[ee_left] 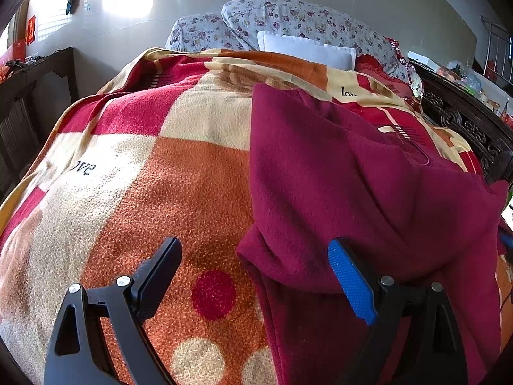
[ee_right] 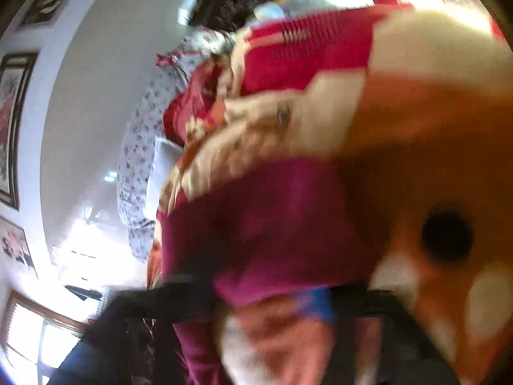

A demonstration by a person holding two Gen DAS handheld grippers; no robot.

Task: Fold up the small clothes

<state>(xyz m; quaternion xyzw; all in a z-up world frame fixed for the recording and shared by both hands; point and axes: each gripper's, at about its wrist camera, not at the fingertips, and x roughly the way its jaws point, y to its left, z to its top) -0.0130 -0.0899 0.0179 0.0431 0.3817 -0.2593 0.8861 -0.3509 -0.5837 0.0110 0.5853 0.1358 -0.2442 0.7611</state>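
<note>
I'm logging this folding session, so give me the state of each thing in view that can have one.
maroon garment: rumpled on the blanket, not folded flat
left gripper: fingers wide open, holding nothing, near the garment's edge
right gripper: blurred; fingers shut, seemingly at the garment's edge
checked blanket: spread over the bed
floral pillows: stacked at the bed's far end
</note>
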